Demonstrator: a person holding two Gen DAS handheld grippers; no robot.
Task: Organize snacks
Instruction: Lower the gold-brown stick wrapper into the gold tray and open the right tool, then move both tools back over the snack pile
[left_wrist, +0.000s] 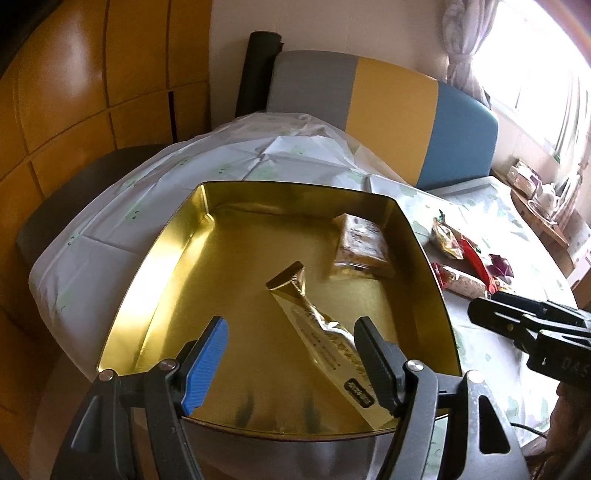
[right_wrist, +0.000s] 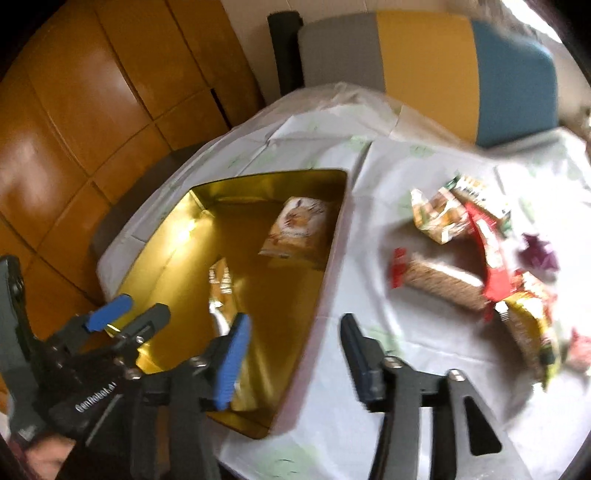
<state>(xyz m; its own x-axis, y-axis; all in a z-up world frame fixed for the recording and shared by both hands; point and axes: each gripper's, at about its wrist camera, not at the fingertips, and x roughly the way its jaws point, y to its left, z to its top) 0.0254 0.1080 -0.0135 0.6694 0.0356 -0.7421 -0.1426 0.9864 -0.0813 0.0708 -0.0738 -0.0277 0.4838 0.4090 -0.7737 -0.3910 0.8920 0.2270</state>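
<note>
Snacks (right_wrist: 476, 258) lie heaped on the tablecloth (right_wrist: 351, 406) just right of our gold tin (left_wrist: 155, 258), which already holds a gold stick pack (left_wrist: 317, 332) and a square packet (left_wrist: 364, 243). Our left gripper (left_wrist: 291, 354) hangs over the tin, jaws apart and empty. Our right gripper (right_wrist: 295, 354) stands over the tin's right rim, also apart and empty.

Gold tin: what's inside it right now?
The gold tin holds a long gold packet and a tan packet. The left gripper hides its near edge.
</note>
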